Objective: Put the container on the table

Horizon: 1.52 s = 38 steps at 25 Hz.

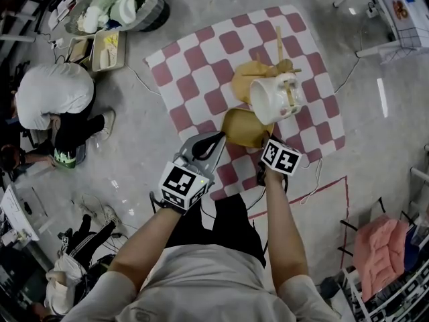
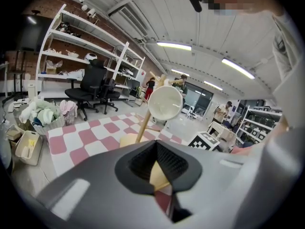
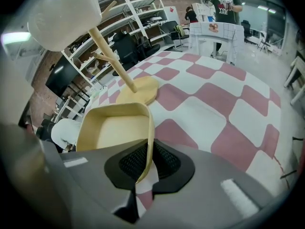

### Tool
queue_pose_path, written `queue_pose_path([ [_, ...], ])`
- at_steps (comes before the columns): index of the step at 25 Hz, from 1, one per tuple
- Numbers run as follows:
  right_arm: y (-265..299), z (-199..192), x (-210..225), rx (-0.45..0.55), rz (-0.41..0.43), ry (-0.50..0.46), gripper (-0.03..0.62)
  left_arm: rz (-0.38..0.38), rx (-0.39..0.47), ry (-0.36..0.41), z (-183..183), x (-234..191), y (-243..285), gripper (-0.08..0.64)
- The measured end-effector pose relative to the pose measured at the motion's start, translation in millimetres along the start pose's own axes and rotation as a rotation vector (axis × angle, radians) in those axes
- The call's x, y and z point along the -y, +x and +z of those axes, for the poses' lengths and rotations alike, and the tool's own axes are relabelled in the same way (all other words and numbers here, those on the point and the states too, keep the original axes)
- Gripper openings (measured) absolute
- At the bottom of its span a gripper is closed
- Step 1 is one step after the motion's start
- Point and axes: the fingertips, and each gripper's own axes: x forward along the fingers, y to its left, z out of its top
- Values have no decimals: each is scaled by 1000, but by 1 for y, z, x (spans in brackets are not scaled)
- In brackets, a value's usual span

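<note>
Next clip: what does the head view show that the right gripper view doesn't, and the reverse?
Head view only: the marker cubes on the left gripper and right gripper, the person's forearms, and a basket on the floor. Right gripper view only: the wall of the yellow container pinched between the right jaws, its bare inside, and a standing person in a dark T-shirt. Both: that container, the white cup on its wooden stand, and the checkered cloth.

Occluded and cropped items
Head view: right gripper (image 1: 267, 147) covers the container (image 1: 242, 127) near edge. Right gripper view: white cup (image 3: 64, 13) is cropped at the top edge.
</note>
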Motion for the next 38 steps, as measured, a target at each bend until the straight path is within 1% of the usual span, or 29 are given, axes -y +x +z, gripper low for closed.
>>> queue_pose_path([
  [4, 5, 0, -1, 4, 13, 11, 26, -2, -4, -5, -2, -2, 0, 6],
  [9, -1, 7, -1, 21, 6, -7, 31, -8, -14, -7, -4, -4, 1, 6],
  [17, -29, 16, -6, 72, -8, -44, 32, -25, -36, -24, -2, 2, -2, 6],
  [21, -49, 22, -16, 112, -10, -68, 32, -31, -37, -22, 5, 7, -8, 6],
  [23, -64, 26, -24, 142, -3, -74, 31, -36, -38, -22, 8, 10, -11, 6],
  [28, -110, 34, -56, 231, 61, -66, 23, -66, -34, -31, 21, 24, -24, 6],
  [29, -120, 36, -64, 250, 72, -68, 11, -72, -33, -29, 25, 26, -29, 6],
  [38, -197, 52, -132, 413, 158, -98, 9, -120, -9, 9, 55, 43, -71, 6],
])
